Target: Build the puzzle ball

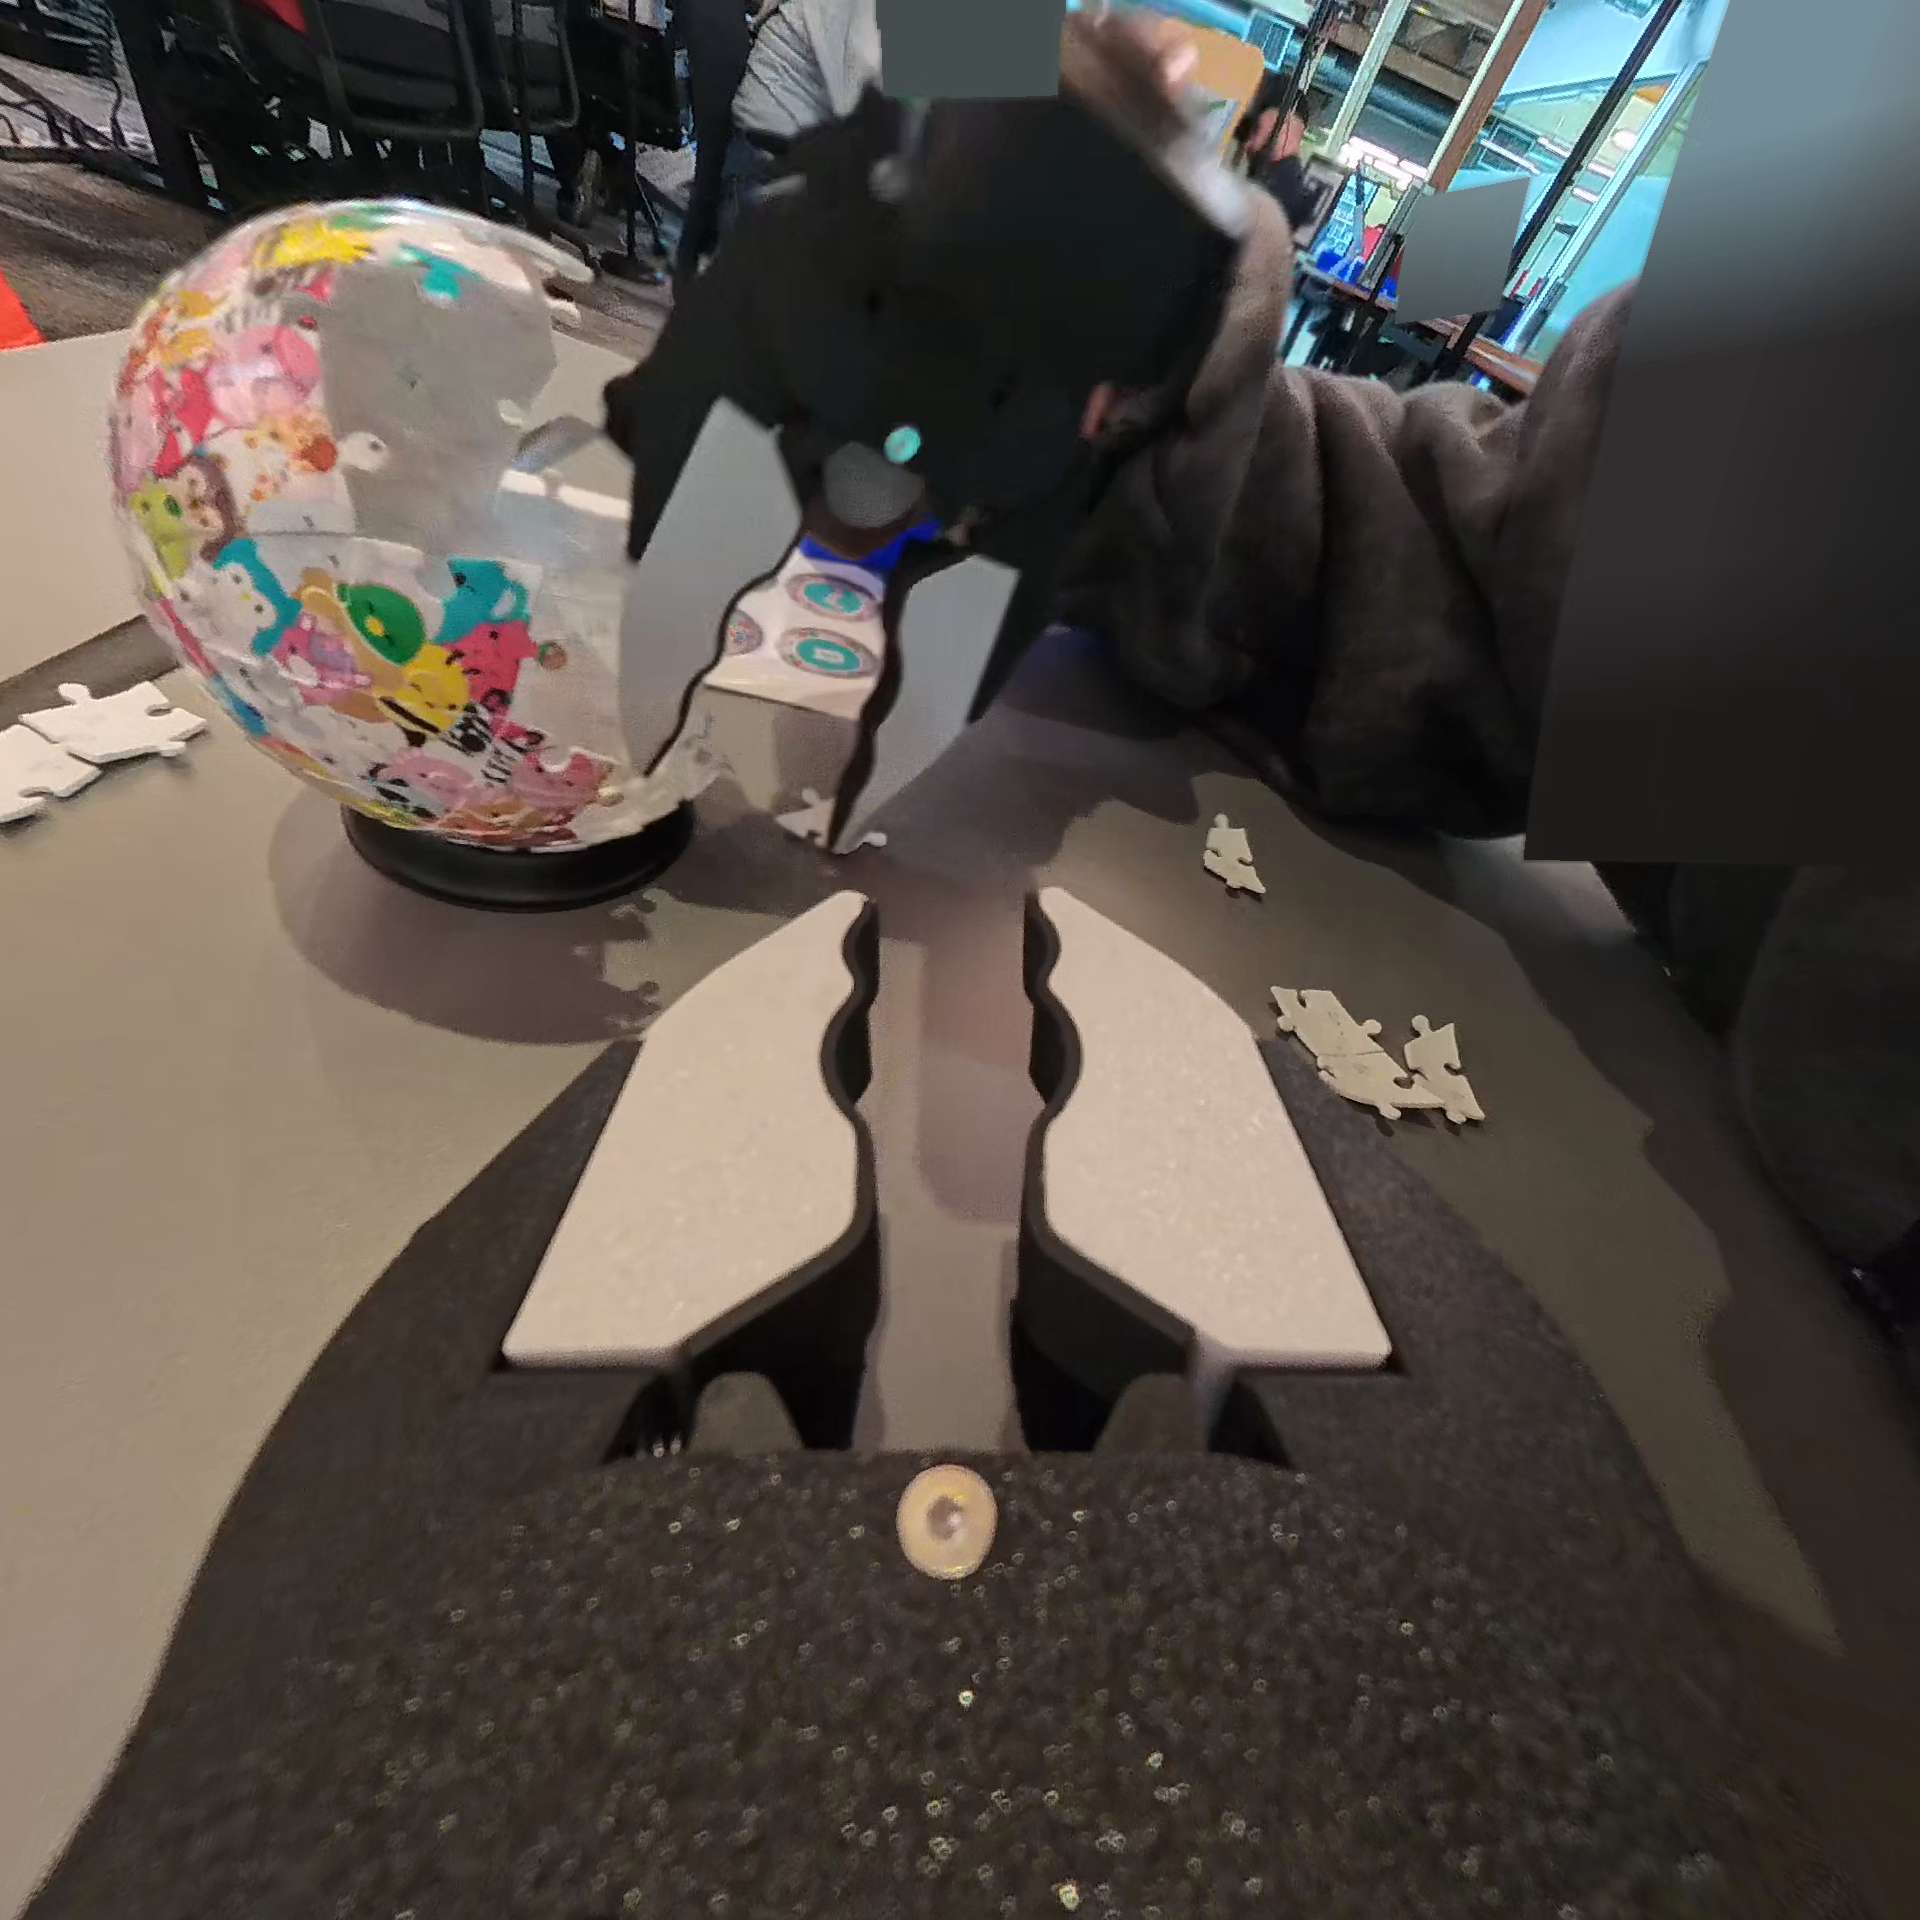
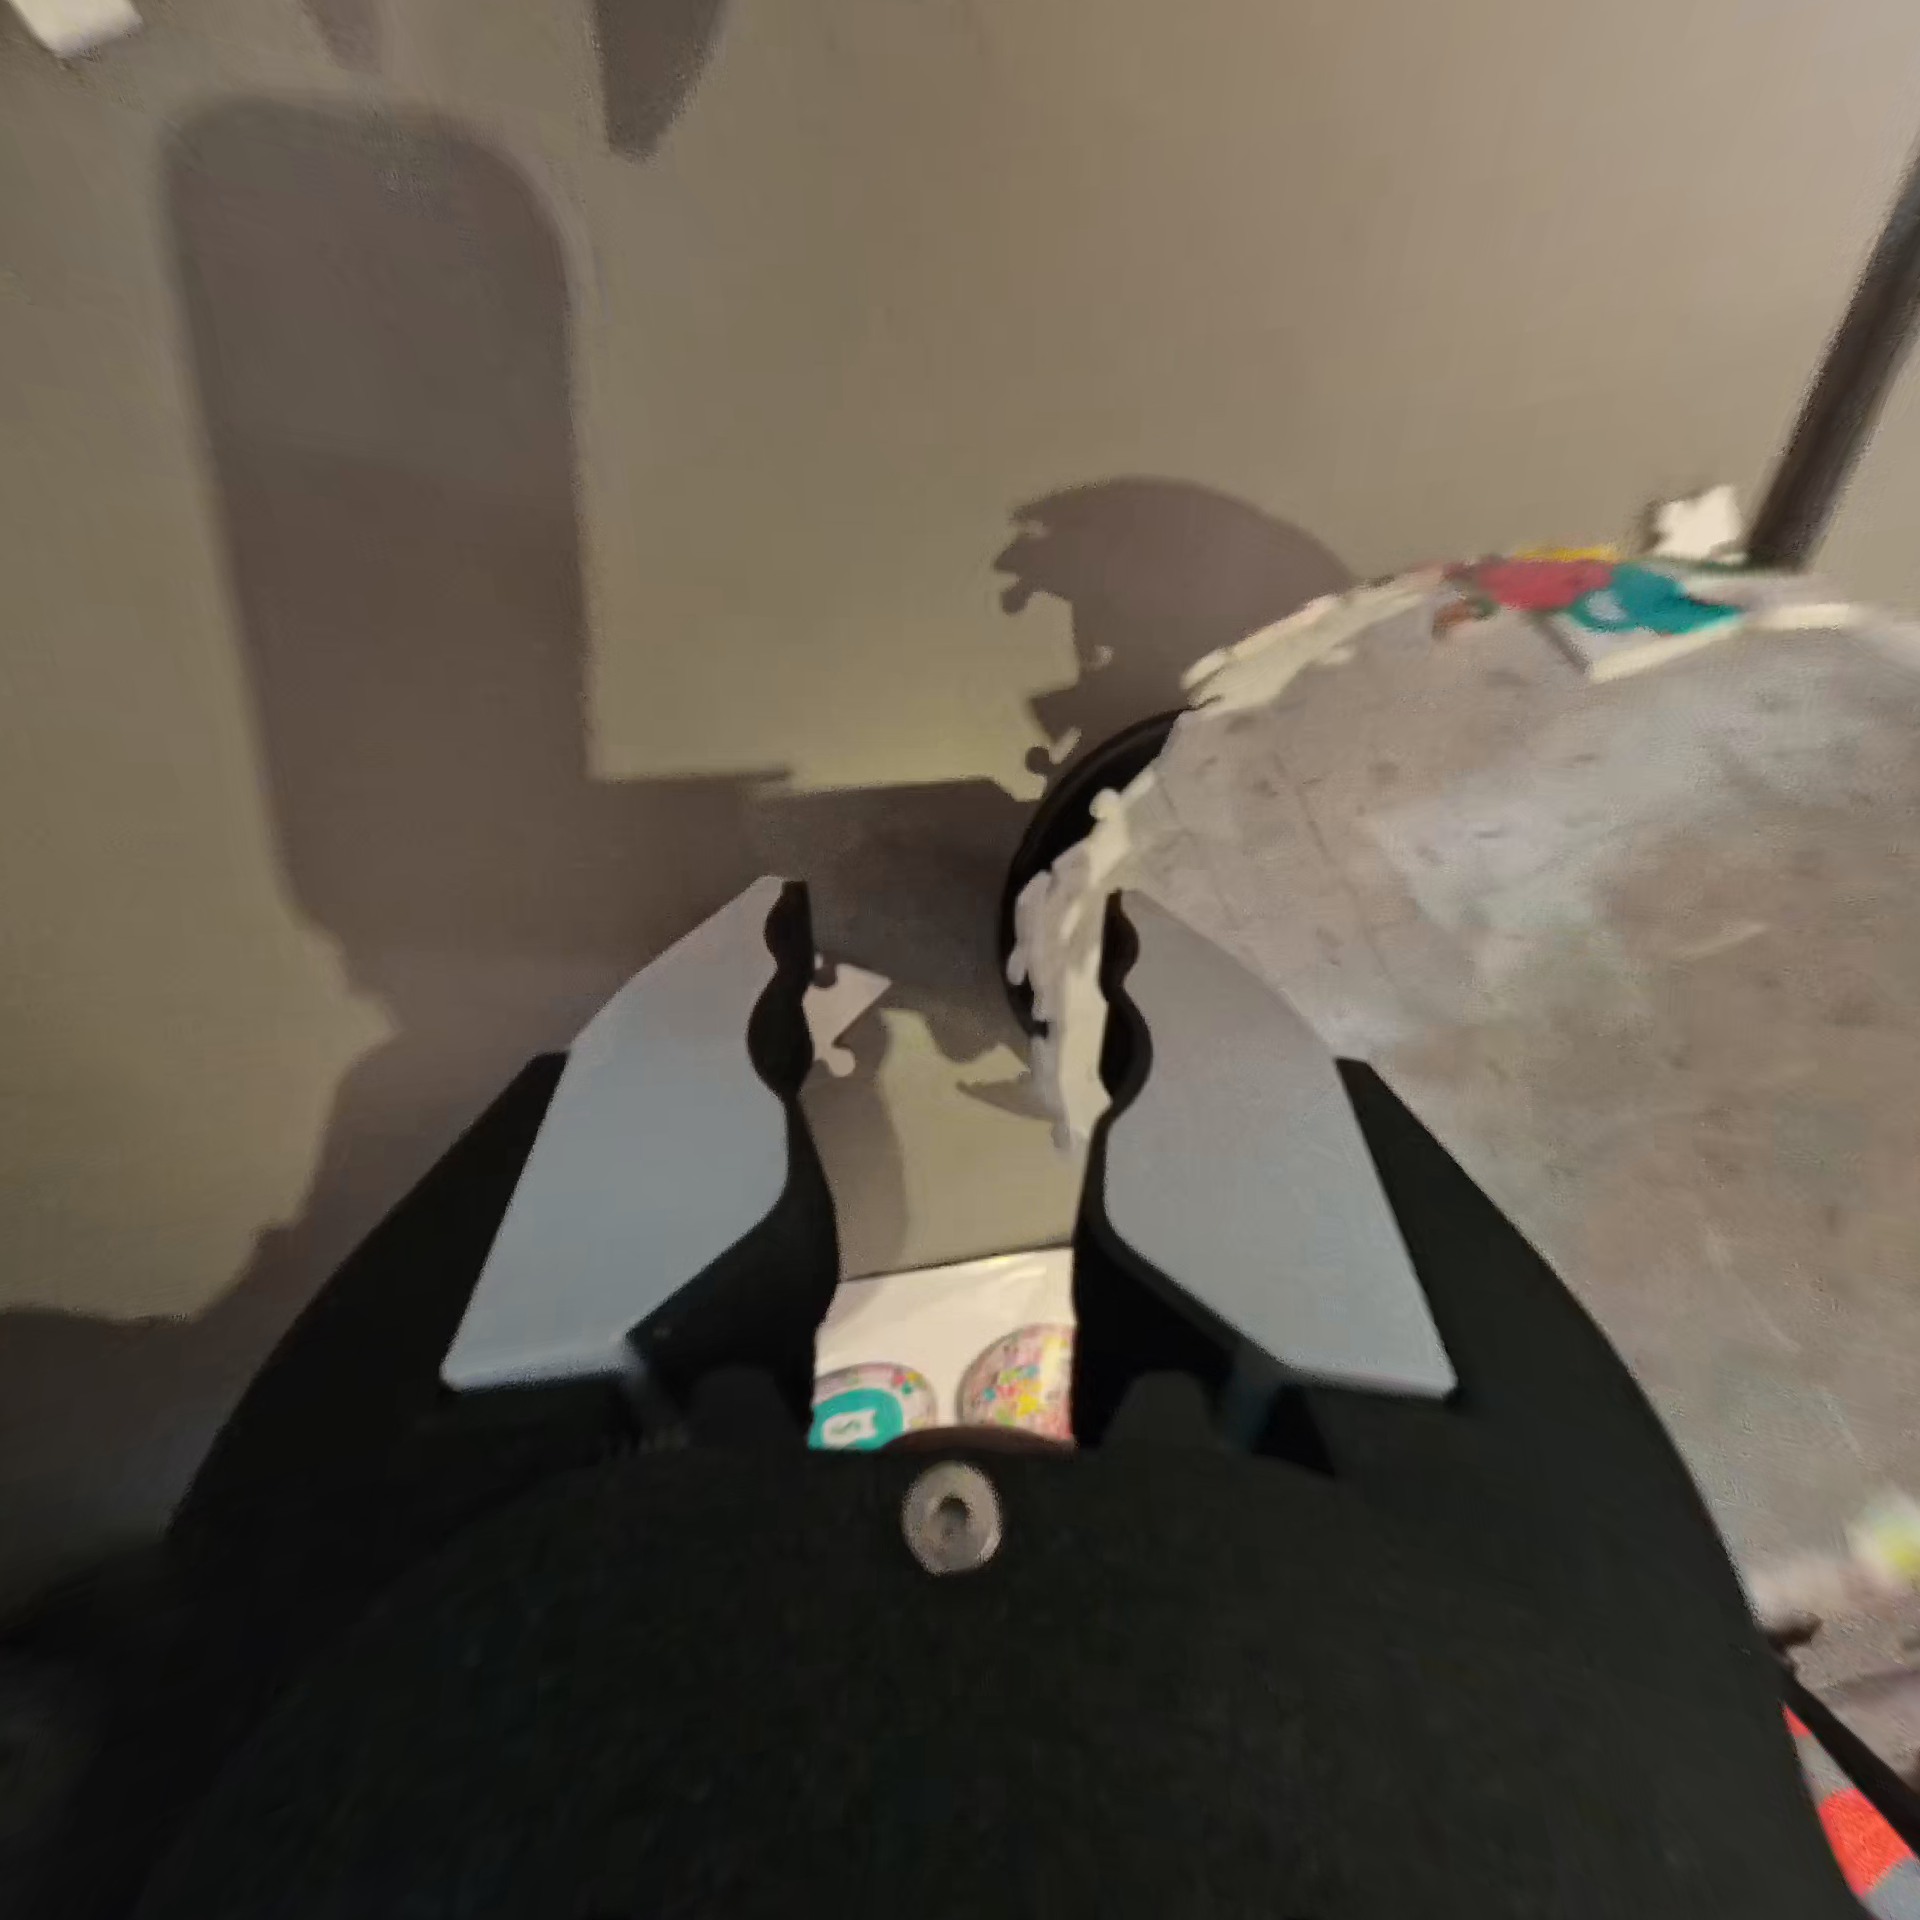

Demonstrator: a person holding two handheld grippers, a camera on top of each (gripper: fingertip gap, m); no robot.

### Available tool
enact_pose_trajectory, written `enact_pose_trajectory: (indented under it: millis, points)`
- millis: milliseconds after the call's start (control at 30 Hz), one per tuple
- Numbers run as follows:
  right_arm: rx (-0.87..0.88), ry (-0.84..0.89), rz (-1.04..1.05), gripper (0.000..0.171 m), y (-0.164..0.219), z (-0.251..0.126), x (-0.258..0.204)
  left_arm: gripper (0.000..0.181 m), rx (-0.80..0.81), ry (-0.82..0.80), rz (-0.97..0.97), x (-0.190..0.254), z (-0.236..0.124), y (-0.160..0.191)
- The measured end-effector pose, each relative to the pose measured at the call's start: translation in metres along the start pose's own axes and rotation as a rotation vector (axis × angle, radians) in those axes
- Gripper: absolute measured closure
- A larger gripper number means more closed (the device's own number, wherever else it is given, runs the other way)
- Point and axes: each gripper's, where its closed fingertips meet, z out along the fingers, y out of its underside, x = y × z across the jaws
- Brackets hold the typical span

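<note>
The puzzle ball (image 1: 343, 499), partly built with colourful cartoon pieces, sits on a black ring stand (image 1: 520, 868) at the left of the grey table. Its open side faces the right gripper, and its grey inner surface (image 2: 1507, 883) fills the right of the right wrist view. My right gripper (image 2: 956, 914) is open, low over the table beside the ball. A white loose piece (image 2: 847, 997) lies flat just by its left fingertip. In the left wrist view the right gripper (image 1: 743, 805) points down at that piece (image 1: 816, 821). My left gripper (image 1: 951, 914) is open and empty, just short of it.
More loose white pieces lie on the table at the right (image 1: 1371, 1049), farther right (image 1: 1231, 857) and at the far left (image 1: 83, 727). A white sheet with round stickers (image 1: 821, 634) lies behind the right gripper. A person in a dark fleece sleeve (image 1: 1351, 582) sits across the table. About 11 centimeters separates my left fingertips from my right.
</note>
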Motion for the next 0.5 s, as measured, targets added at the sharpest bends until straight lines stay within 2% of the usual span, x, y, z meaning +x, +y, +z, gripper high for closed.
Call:
enact_pose_trajectory:
  millis: [67, 133, 367, 433, 500]
  points:
    - [0.069, 0.071, 0.032, 0.116, -0.005, -0.021, -0.002, 0.155, 0.006, -0.003, -0.003, -0.001, -0.001, -0.001]
    - [0.112, 0.138, 0.089, 0.106, -0.002, -0.041, -0.001, 0.155, 0.011, -0.019, 0.005, -0.002, -0.001, -0.001]
    - [0.316, 0.351, 0.464, 0.096, 0.033, -0.081, 0.016, 0.155, 0.049, -0.149, 0.061, -0.018, -0.008, -0.008]
    - [0.399, 0.355, 0.616, 0.102, 0.042, -0.084, 0.017, 0.154, 0.070, -0.225, 0.080, -0.031, -0.012, -0.012]
    - [0.492, 0.309, 0.771, 0.101, 0.046, -0.076, 0.016, 0.144, 0.061, -0.308, 0.125, -0.047, -0.013, -0.017]
